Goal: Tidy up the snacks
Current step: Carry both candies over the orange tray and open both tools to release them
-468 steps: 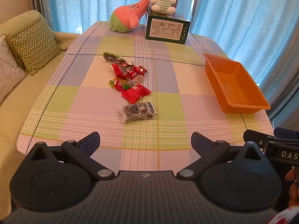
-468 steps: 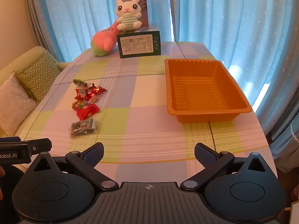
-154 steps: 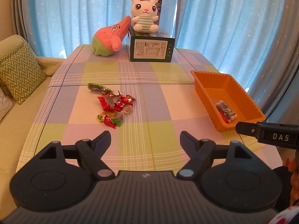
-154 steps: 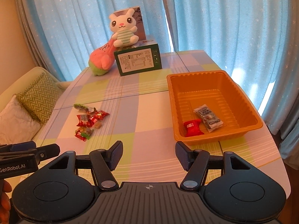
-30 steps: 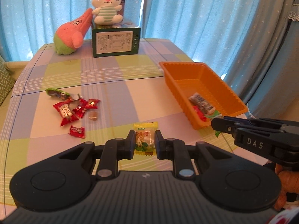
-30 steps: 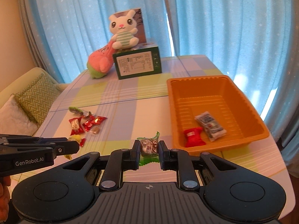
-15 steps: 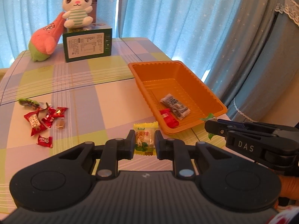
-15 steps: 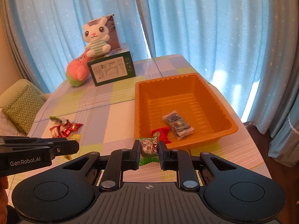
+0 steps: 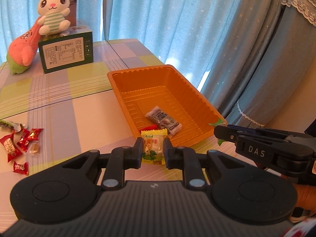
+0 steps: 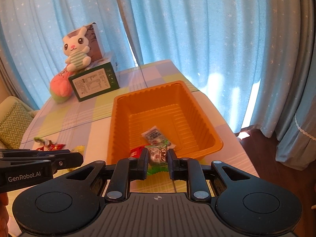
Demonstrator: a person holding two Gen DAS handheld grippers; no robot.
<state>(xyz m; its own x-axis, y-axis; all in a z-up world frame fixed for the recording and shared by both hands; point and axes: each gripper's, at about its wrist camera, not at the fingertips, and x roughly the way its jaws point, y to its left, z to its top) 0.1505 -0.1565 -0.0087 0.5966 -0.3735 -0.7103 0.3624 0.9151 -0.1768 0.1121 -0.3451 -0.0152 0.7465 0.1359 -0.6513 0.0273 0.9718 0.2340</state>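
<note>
Both claws have swung over to the orange tray (image 9: 199,95) w/ loads: left claw (image 9: 153,150) clamped on yellow candy (image 9: 153,148), right claw (image 10: 157,158) on green-wrapped candy (image 10: 157,155). Both near tray's front rim; release is likely next. Red candies (image 9: 17,144) remain on worktop (image 9: 79,114).

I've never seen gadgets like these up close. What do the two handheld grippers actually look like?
Both are matte black plastic with a ribbed top, two round discs and silver pivot screws on jointed links. The left gripper has dark blue-black fingers; its side reads "GenRobot.AI" in white. The right gripper looks the same and reads "DAS". No cables show. Bare skin shows at the edges.
</note>
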